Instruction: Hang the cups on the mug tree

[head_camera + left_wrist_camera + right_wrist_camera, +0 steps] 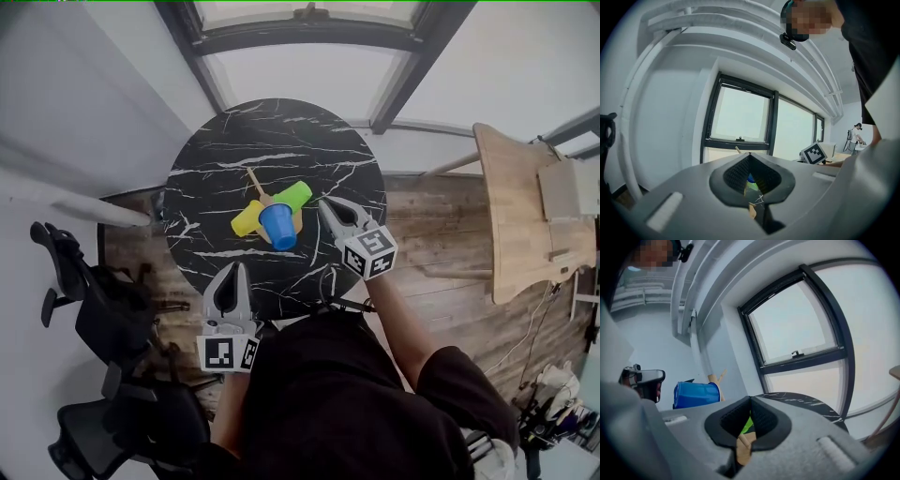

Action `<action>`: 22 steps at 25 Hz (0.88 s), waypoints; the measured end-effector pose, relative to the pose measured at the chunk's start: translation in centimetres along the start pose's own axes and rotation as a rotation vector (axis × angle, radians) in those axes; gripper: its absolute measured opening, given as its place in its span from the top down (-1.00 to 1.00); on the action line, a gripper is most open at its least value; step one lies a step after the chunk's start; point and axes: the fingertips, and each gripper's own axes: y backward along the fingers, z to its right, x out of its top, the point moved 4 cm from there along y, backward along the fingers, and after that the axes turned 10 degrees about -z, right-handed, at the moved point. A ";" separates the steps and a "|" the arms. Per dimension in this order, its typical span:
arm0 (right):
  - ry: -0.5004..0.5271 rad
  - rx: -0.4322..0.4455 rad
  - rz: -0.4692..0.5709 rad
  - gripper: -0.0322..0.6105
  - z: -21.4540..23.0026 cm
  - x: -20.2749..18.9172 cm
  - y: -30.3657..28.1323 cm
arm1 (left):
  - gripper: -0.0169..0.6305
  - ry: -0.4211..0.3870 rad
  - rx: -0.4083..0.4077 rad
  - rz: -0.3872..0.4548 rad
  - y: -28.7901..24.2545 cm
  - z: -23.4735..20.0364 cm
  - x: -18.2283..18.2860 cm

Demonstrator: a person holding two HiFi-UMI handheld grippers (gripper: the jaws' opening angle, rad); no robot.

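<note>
The room has a plank floor (pixel 422 234) and a wide dark-framed window (pixel 300 75) beyond the table. A pale wooden desk (pixel 511 216) stands well to the right and black chairs (pixel 103 319) stand at the left. In the middle is the round black marble table (pixel 206 159), veined in white. The mug tree (pixel 255 181) stands near its centre, with one bare wooden peg slanting away to the far left. Three cups hang close together on the tree and fan out from the trunk. The blue cup (pixel 277 225) runs its long axis toward the person; in the right gripper view it lies nearly level. The green cup (pixel 292 196) points to the far right and the yellow cup (pixel 247 218) to the near left. The right gripper (pixel 325 202) sits just beside the green cup, its fingers pressed together with nothing between them. The left gripper (pixel 238 267) hangs over the table's near edge, apart from the cups, its fingers likewise together and empty.
</note>
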 end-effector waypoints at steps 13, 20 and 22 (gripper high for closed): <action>-0.103 -0.213 0.109 0.90 -6.6 -0.3 6.4 | 0.94 -0.011 -0.151 0.020 1.6 -3.9 1.1; -0.096 -0.301 0.200 0.90 -12.6 0.0 8.9 | 0.94 -0.023 -0.209 0.017 2.9 -5.6 1.0; -0.072 -0.302 0.207 0.90 -14.1 -0.1 8.7 | 0.94 -0.028 -0.221 0.013 3.0 -6.0 0.9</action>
